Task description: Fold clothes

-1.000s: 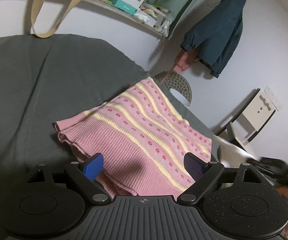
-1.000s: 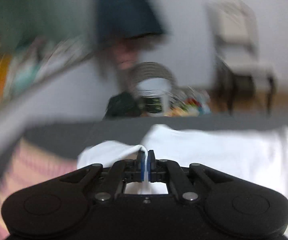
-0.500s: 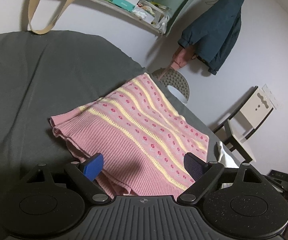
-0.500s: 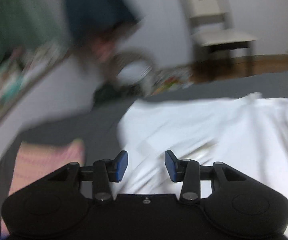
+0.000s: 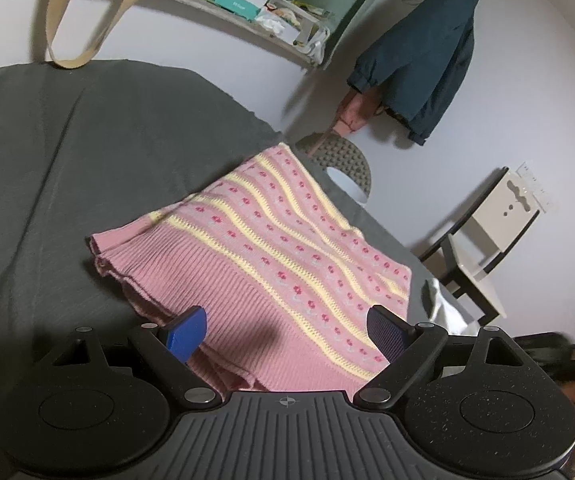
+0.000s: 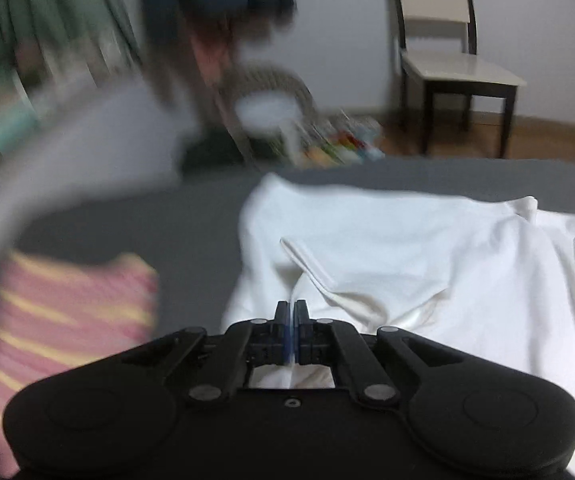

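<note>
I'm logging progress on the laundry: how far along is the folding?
Done: the pink knit lies folded on the grey sheet. In hand: the right gripper pinches the white garment, which is crumpled and unfolded. The left gripper is open over the knit.

sweater (image 5: pixel 271 264) on bed (image 5: pixel 67 152) | shirt (image 6: pixel 427 260) right of it | chair (image 6: pixel 447 56) behind

Ribbed knit pink sweater (image 5: pixel 271 280); smooth white cloth (image 6: pixel 427 248)
</note>
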`<action>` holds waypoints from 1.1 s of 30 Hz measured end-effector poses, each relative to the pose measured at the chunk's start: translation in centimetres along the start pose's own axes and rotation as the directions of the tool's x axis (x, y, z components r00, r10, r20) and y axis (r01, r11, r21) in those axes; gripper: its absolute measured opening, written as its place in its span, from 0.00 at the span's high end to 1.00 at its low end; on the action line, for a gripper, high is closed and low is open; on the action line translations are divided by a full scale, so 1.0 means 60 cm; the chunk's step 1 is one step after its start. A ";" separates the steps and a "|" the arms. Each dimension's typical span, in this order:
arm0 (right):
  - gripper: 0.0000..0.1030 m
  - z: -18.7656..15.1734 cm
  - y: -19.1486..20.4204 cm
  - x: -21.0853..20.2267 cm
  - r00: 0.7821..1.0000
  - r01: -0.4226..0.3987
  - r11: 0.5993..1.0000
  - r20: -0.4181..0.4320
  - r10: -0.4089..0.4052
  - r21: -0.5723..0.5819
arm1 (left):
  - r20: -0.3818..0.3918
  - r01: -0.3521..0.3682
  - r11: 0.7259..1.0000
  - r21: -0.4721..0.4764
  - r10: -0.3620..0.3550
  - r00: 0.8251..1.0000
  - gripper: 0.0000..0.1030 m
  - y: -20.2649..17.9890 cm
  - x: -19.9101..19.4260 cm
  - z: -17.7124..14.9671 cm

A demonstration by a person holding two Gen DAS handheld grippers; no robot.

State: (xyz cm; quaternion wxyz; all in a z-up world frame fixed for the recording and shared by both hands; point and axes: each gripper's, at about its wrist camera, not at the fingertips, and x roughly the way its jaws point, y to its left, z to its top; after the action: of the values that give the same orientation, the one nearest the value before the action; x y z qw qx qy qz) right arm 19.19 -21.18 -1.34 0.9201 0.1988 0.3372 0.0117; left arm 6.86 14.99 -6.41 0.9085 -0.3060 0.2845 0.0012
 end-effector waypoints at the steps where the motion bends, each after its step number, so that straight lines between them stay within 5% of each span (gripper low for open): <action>1: 0.98 -0.005 -0.017 -0.040 0.994 -0.105 0.992 0.044 0.103 0.065 | -0.014 0.032 0.999 -0.002 -0.032 0.999 0.15 -0.002 0.001 0.000; 3: 0.98 -0.025 -0.066 -0.115 0.949 -0.303 0.928 0.153 0.275 0.217 | -0.052 0.126 0.992 -0.014 -0.127 0.991 0.15 -0.008 0.003 -0.002; 5: 0.98 -0.065 -0.134 -0.181 0.869 -0.487 0.770 0.316 0.380 0.412 | -0.090 0.242 0.969 -0.040 -0.245 0.965 0.15 -0.019 0.004 -0.006; 6: 0.98 -0.089 -0.169 -0.201 0.849 -0.522 0.696 0.378 0.370 0.493 | -0.097 0.282 0.959 -0.042 -0.285 0.954 0.15 -0.026 0.001 -0.008; 7: 0.98 -0.116 -0.204 -0.216 0.865 -0.496 0.652 0.396 0.310 0.574 | -0.095 0.305 0.952 -0.028 -0.307 0.947 0.15 -0.035 -0.003 -0.009; 9: 0.98 -0.159 -0.249 -0.218 0.957 -0.284 0.705 0.240 0.164 0.650 | -0.088 0.326 0.945 0.027 -0.323 0.942 0.15 -0.051 -0.013 -0.012; 11: 0.97 -0.199 -0.284 -0.216 0.995 -0.096 0.746 0.090 0.049 0.659 | -0.095 0.330 0.942 0.063 -0.324 0.941 0.15 -0.061 -0.018 -0.016; 14: 0.97 -0.249 -0.313 -0.224 0.999 -0.041 0.763 0.040 0.020 0.645 | -0.110 0.317 0.947 0.041 -0.311 0.944 0.15 -0.058 -0.016 -0.019; 20: 0.97 -0.260 -0.313 -0.283 0.960 -0.213 0.726 0.277 0.032 0.653 | -0.078 0.278 0.961 -0.003 -0.278 0.958 0.15 -0.047 -0.020 -0.014; 22: 0.97 -0.237 -0.282 -0.296 0.936 -0.224 0.774 0.352 0.001 0.593 | -0.050 0.252 0.968 -0.022 -0.253 0.966 0.15 -0.043 -0.024 -0.013; 24: 0.97 -0.198 -0.222 -0.308 0.914 -0.203 0.863 0.405 -0.002 0.462 | 0.013 0.208 0.978 -0.028 -0.208 0.978 0.15 -0.039 -0.039 -0.005; 26: 0.98 -0.152 -0.147 -0.312 0.899 -0.221 0.925 0.433 0.071 0.308 | 0.076 0.173 0.985 -0.022 -0.171 0.982 0.15 -0.034 -0.058 0.004; 29: 0.97 -0.083 0.002 -0.285 0.930 -0.180 0.983 0.333 0.153 0.049 | 0.144 0.098 0.995 -0.015 -0.095 0.985 0.15 -0.020 -0.079 0.016; 33: 0.98 -0.057 0.200 -0.199 0.971 -0.165 0.963 0.137 0.197 -0.215 | 0.173 -0.033 0.997 -0.065 0.044 0.984 0.15 0.014 -0.087 0.032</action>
State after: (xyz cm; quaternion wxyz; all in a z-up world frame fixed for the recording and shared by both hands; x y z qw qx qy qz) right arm 9.21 -10.76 8.12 0.9543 0.1344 0.2410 0.1144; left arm 3.31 17.65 -2.93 0.9198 -0.3272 0.2097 0.0543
